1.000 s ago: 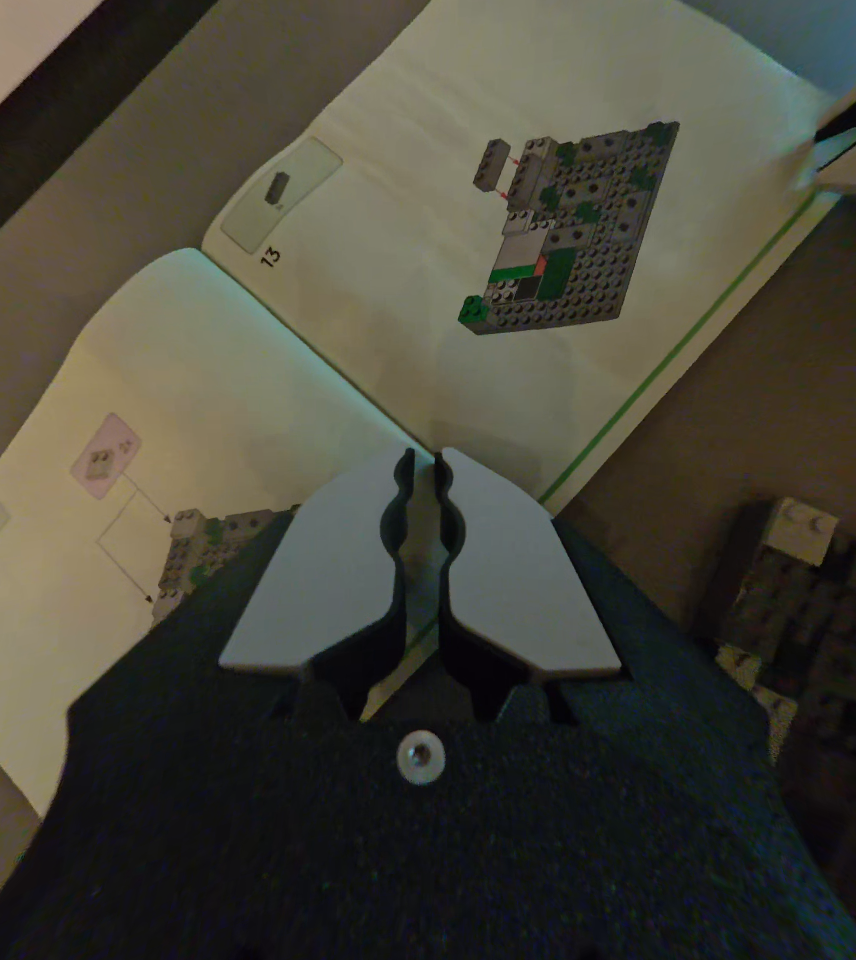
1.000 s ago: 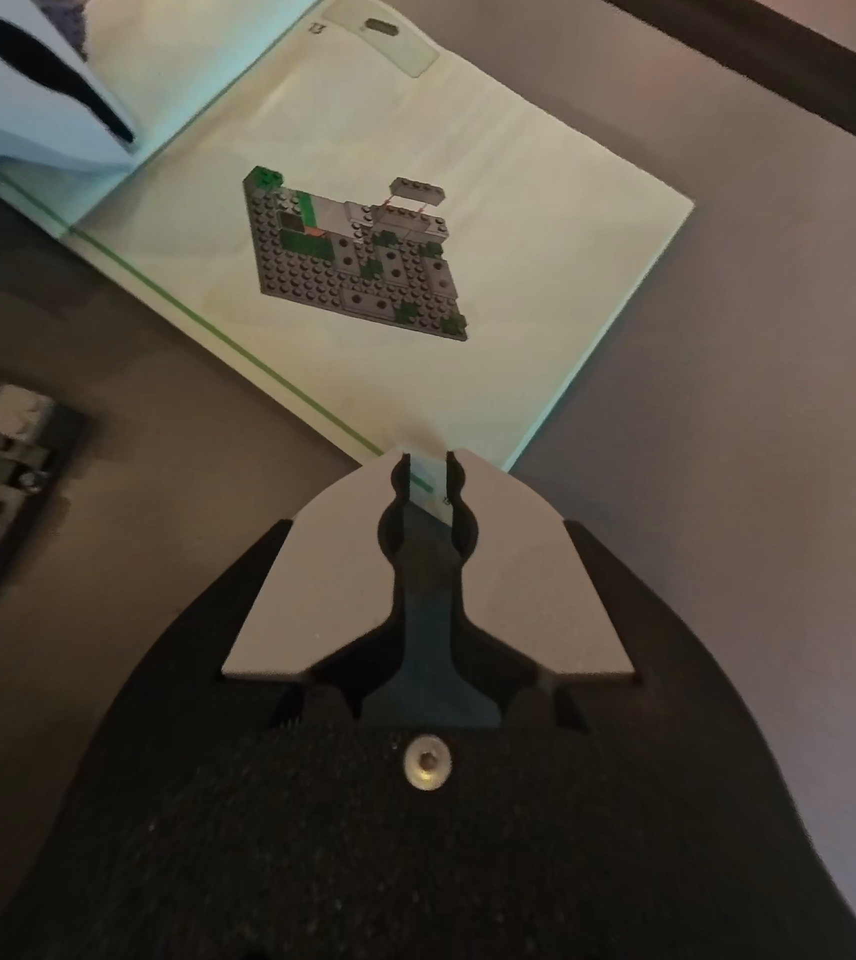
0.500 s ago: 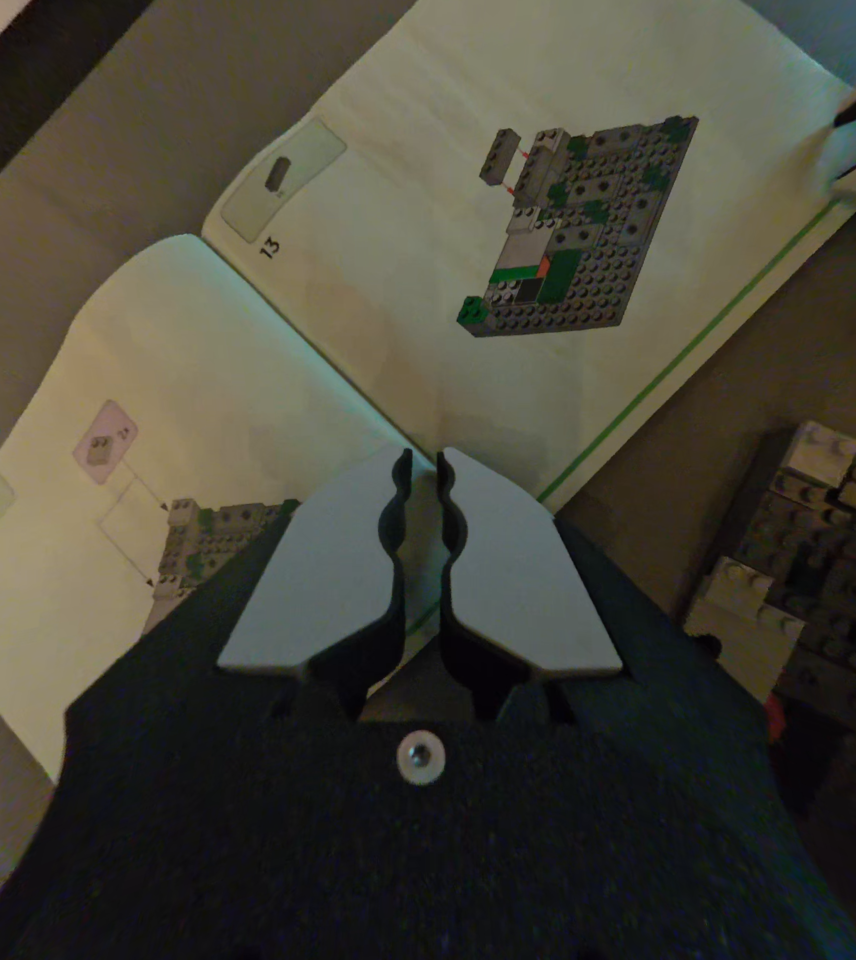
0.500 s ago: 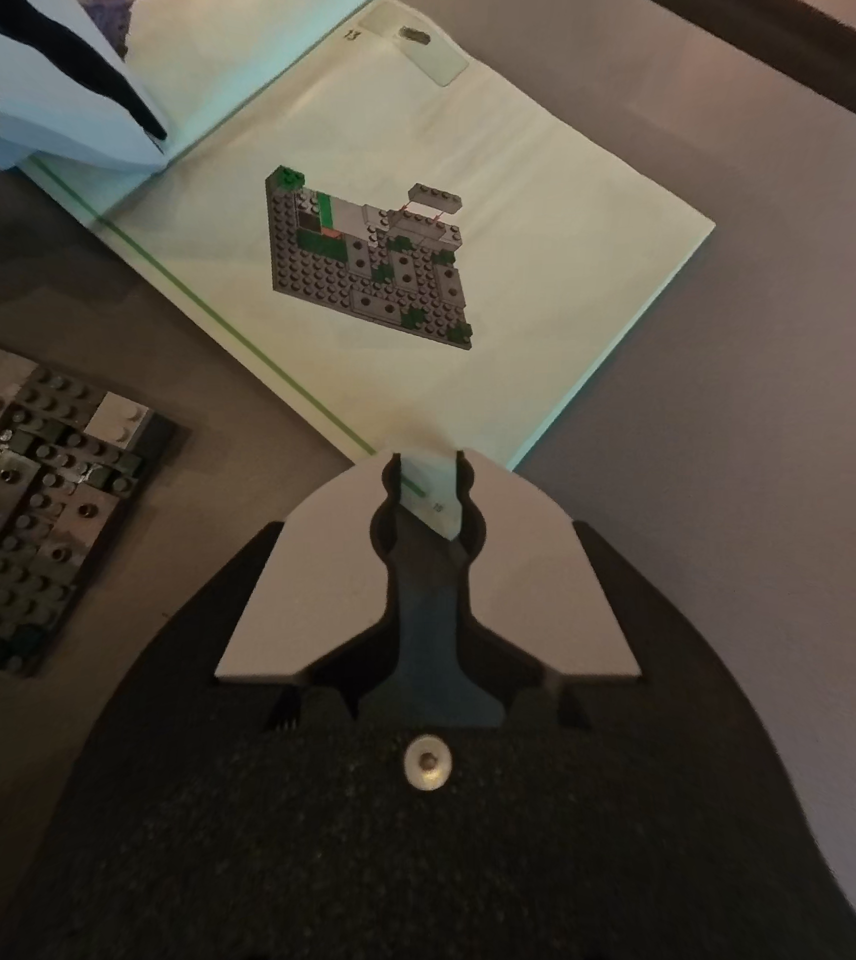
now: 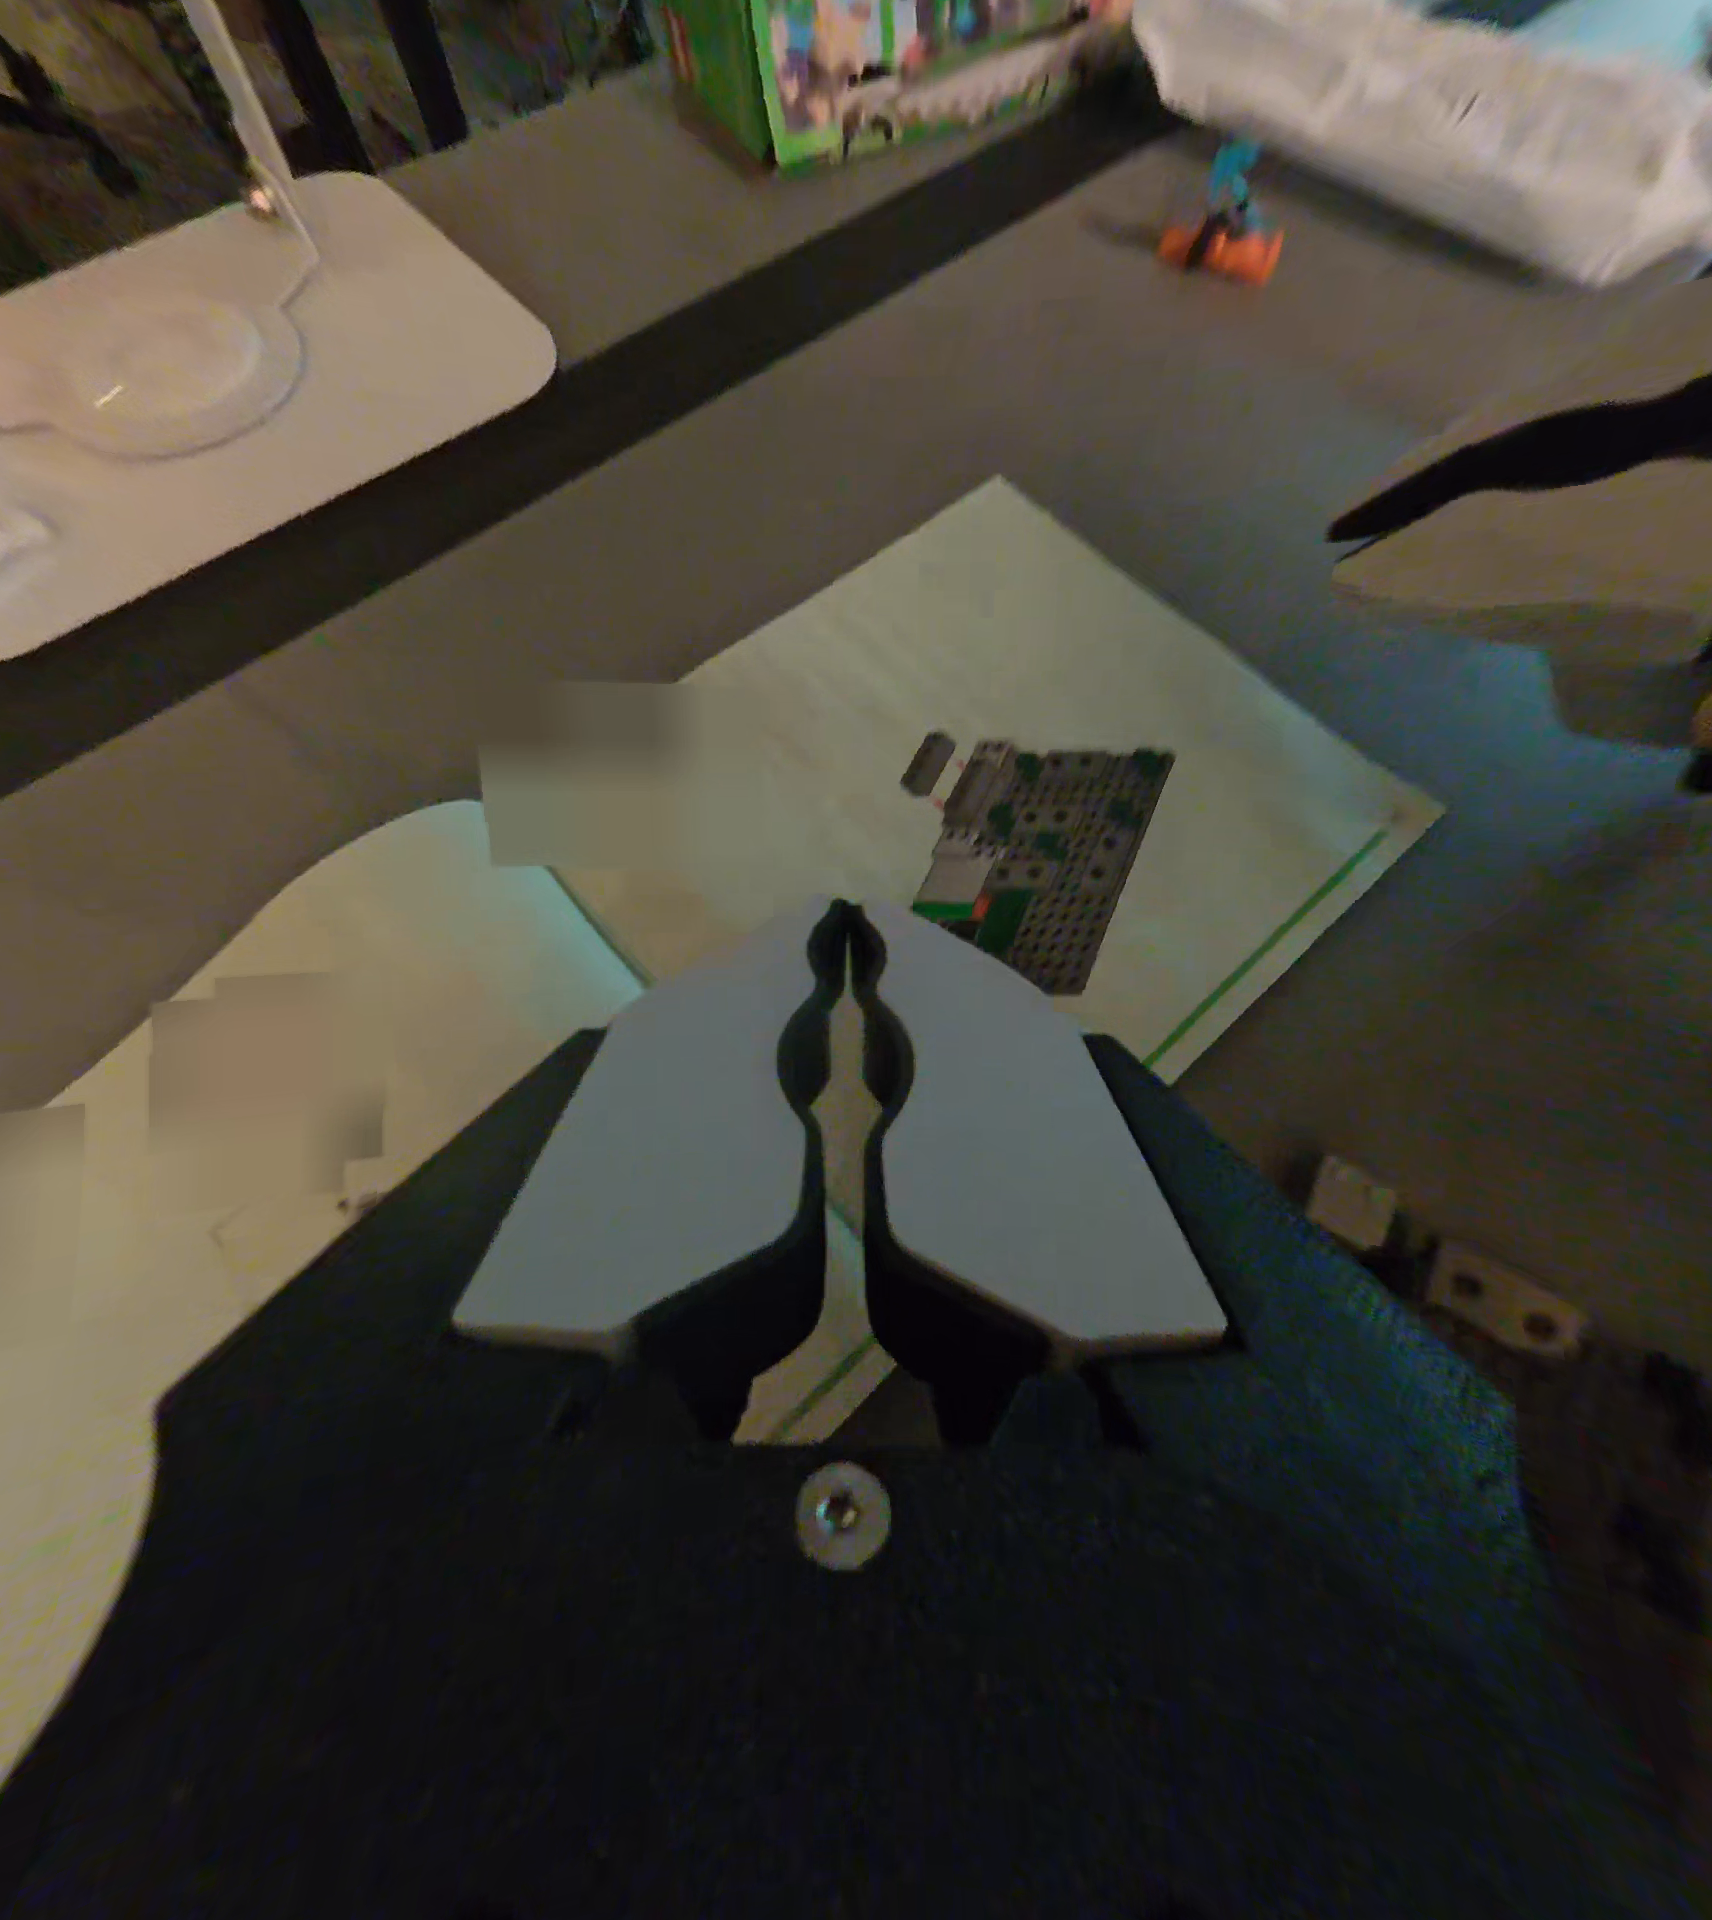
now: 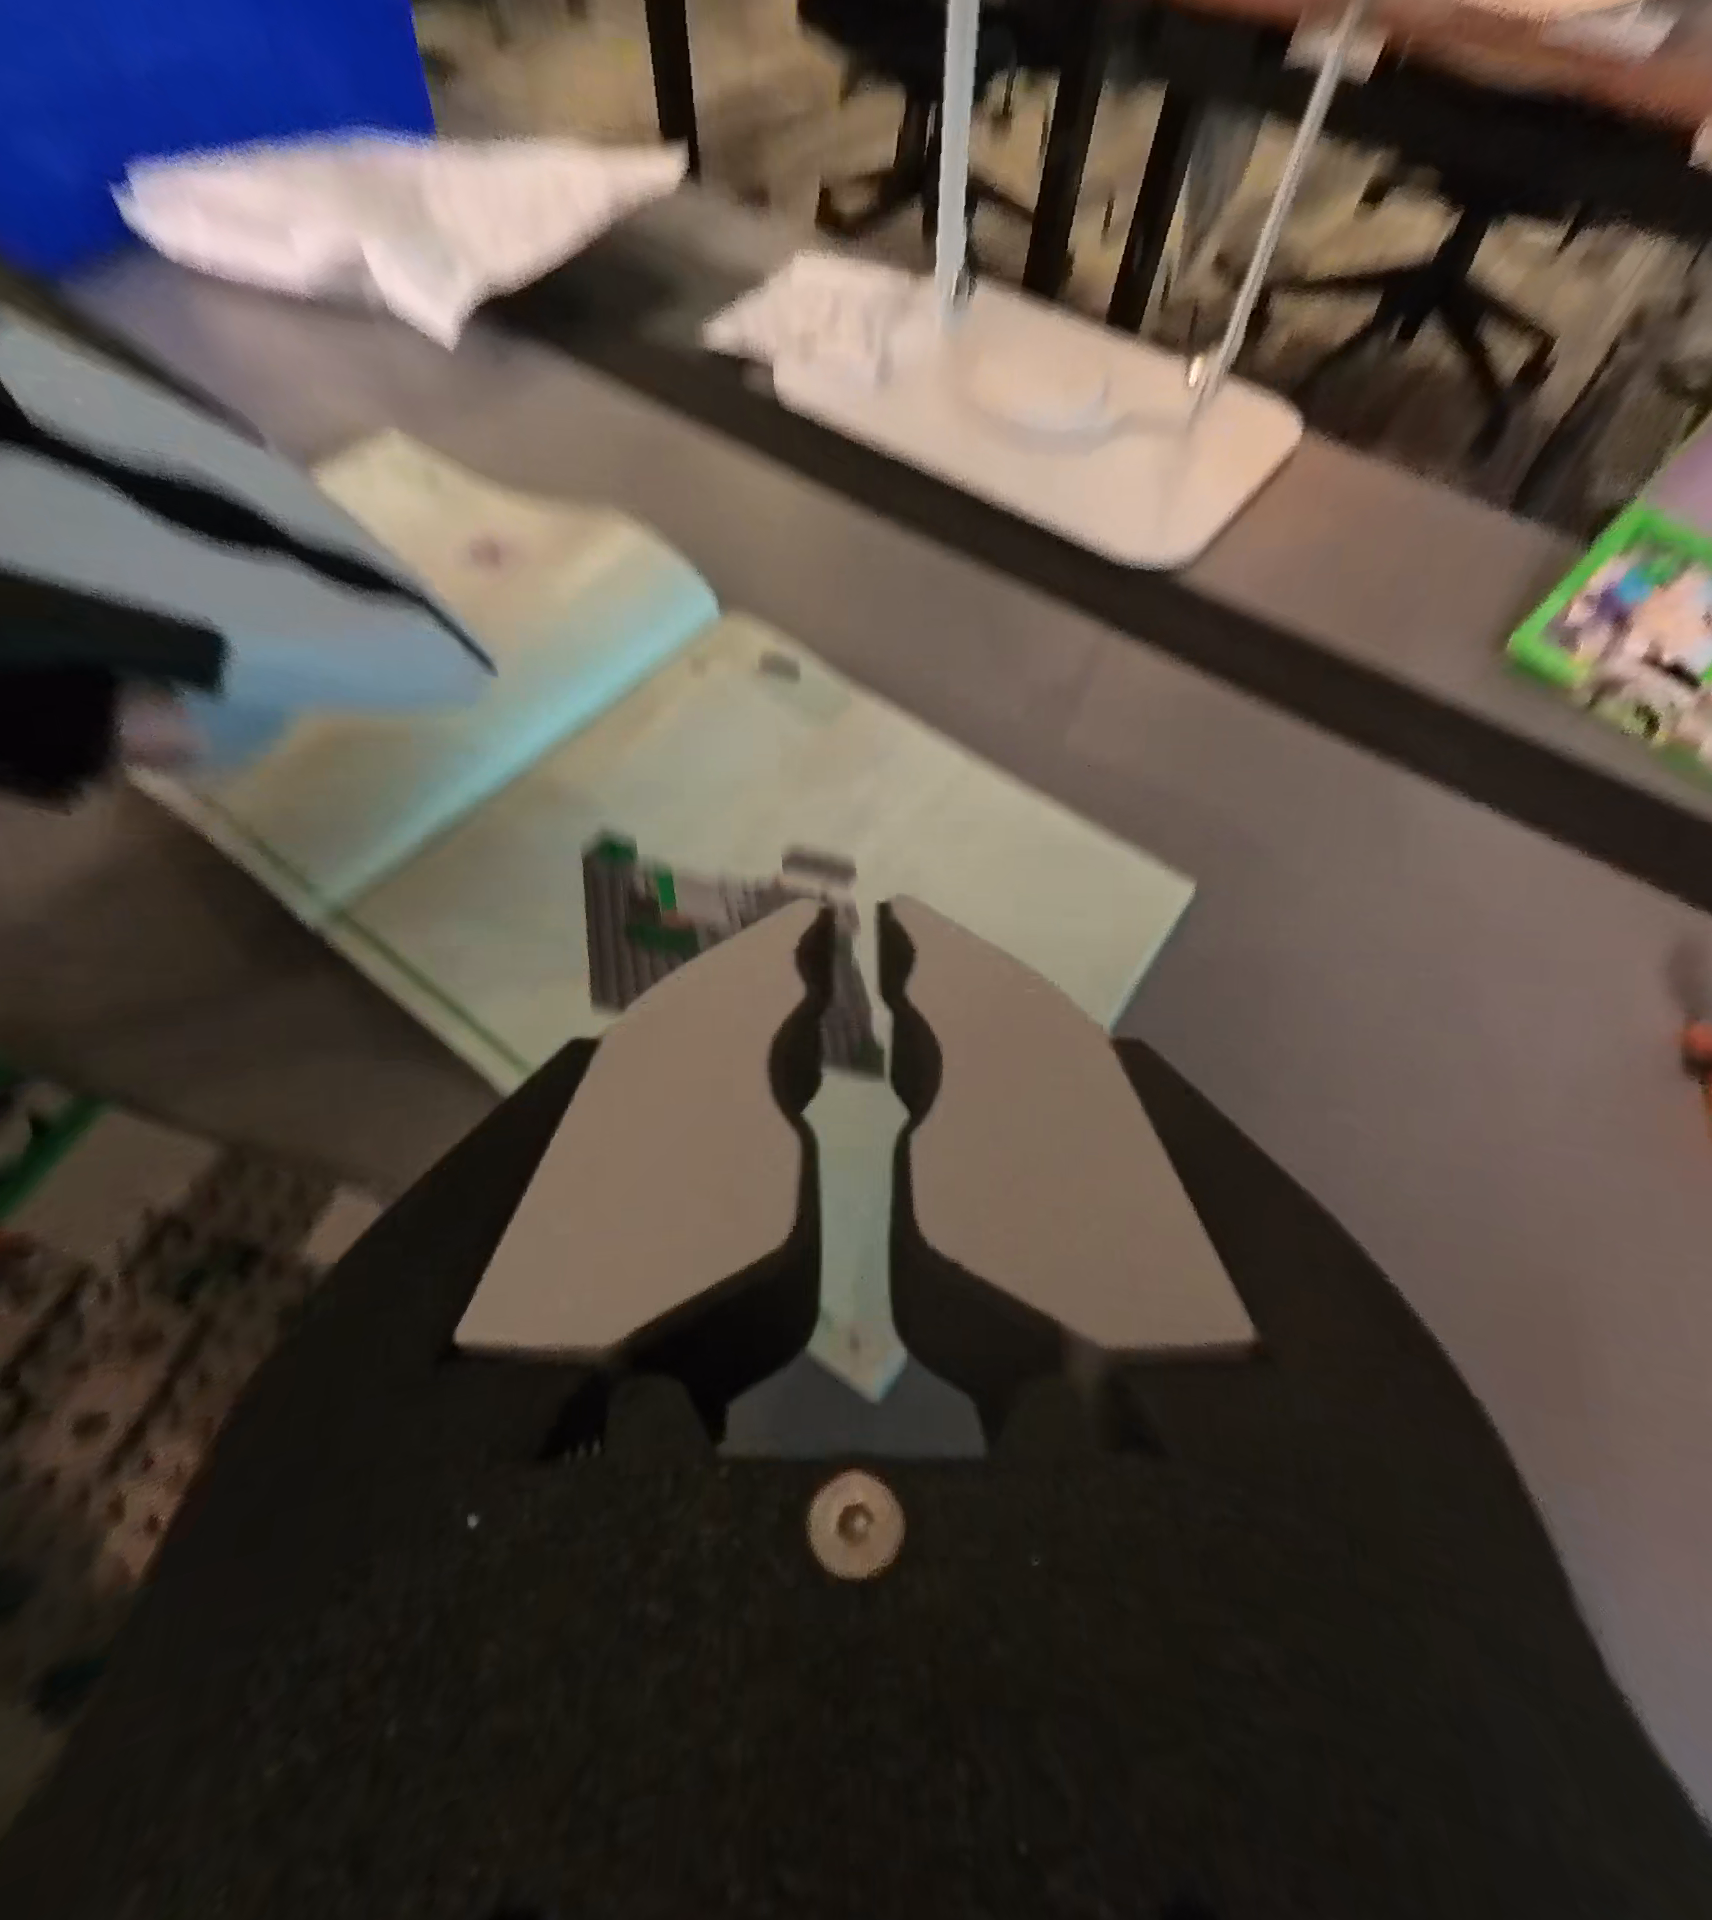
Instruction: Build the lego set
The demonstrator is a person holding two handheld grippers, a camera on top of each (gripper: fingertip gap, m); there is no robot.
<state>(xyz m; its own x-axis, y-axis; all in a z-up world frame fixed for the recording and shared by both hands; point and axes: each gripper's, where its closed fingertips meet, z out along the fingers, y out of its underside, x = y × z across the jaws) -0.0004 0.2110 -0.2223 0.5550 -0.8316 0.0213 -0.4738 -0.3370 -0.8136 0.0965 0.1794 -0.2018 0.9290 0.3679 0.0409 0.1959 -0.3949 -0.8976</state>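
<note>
Both grippers hover empty over the one open instruction booklet (image 5: 987, 665) mid-frame: the left gripper (image 5: 844, 920) has its fingers clenched, the right gripper (image 6: 852, 920) slightly parted. Judged a checking step; next, fetch a brick for the one lego build (image 6: 73, 1309), lower left on the tabletop (image 6: 1403, 1143)

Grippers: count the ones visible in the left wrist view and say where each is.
2. The left gripper, shut and empty, is over the open instruction booklet; the right gripper enters at the right edge, above the grey table.
</note>
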